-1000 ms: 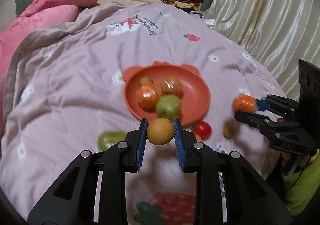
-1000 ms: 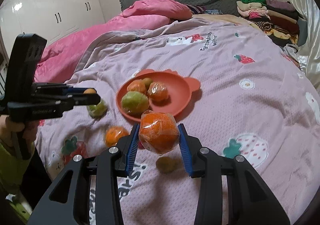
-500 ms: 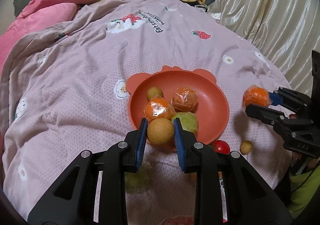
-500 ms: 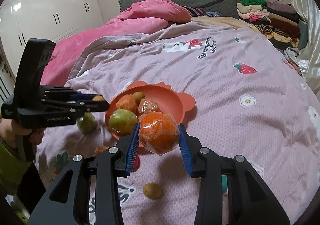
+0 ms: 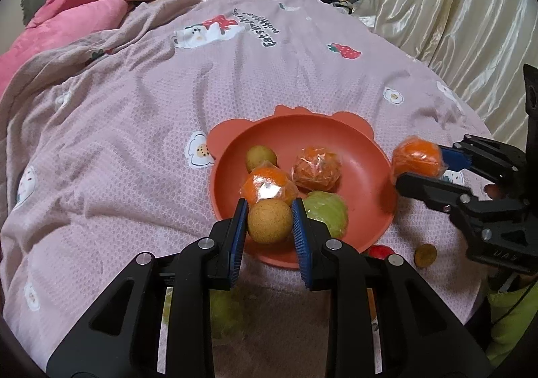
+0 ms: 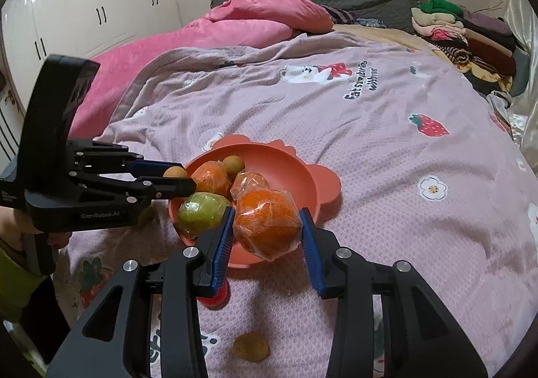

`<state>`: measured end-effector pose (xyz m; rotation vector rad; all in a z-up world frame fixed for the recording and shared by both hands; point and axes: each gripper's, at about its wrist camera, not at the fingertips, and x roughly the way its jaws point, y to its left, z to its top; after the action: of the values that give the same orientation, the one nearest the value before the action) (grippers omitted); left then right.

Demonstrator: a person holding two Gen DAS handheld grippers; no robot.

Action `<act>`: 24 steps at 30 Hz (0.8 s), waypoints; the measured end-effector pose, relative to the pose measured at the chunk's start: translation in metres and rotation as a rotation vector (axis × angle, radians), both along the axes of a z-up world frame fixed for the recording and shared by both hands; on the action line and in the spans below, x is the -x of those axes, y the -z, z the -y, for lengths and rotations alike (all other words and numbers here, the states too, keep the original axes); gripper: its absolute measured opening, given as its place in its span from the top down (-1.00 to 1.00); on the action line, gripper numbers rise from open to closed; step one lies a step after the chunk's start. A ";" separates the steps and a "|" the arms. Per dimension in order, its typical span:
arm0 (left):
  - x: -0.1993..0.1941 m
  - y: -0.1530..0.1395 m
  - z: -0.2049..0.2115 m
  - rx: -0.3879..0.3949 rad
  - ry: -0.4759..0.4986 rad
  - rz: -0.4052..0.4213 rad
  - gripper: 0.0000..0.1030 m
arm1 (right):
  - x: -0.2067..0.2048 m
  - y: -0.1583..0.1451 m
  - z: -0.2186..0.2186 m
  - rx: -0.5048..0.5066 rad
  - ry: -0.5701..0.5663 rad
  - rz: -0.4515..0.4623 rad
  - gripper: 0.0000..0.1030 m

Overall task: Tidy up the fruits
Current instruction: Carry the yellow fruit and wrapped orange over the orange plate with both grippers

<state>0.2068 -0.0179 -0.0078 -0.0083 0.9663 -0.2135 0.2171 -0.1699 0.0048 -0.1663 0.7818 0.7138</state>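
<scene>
The left hand-held gripper [image 5: 269,221] is closed narrowly on a small round tan-brown fruit [image 5: 269,221], gripped between its blue ribbed pads. It is positioned over the 6 o'clock rim of the shallow orange-red plastic plate with ear-shaped tabs [image 5: 363,156]. The right hand-held gripper [image 6: 267,230] holds a large orange wrapped in clear film [image 6: 267,225] at a wider jaw setting. In the right wrist view it is positioned at the plate's 5 o'clock edge; whether the orange touches the plate cannot be determined.

Plate contents, left wrist view:
- one film-wrapped orange [image 5: 267,183] at 7 o'clock, directly beyond the held tan fruit;
- a second film-wrapped orange [image 5: 316,169] at centre;
- a green film-wrapped fruit [image 5: 327,213] at 5 o'clock;
- a small yellow-green round fruit [image 5: 261,158] at 9 o'clock.

The plate rests on a mauve printed bed cover [image 5: 134,109].

Items outside the plate, on the cover:
- a small brown fruit [image 6: 251,347] at 6 o'clock in the right wrist view, near the camera;
- a red fruit [image 5: 379,250] just beside the plate's near rim;
- a pale green fruit [image 5: 226,312], partly hidden beneath the left hand-held gripper.

Status, as judged: four fruits are placed, two are in transit and ready for release, and at least three remain for collection. The task is roughly half complete.
</scene>
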 end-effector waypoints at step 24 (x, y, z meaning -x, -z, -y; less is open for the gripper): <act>-0.011 0.008 0.002 0.010 0.002 -0.012 0.63 | -0.008 0.020 -0.027 0.106 -0.036 0.015 0.28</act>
<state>0.2174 -0.0203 -0.0156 -0.0175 0.9773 -0.2202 0.2253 -0.1433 -0.0153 -0.2820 0.8041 0.7051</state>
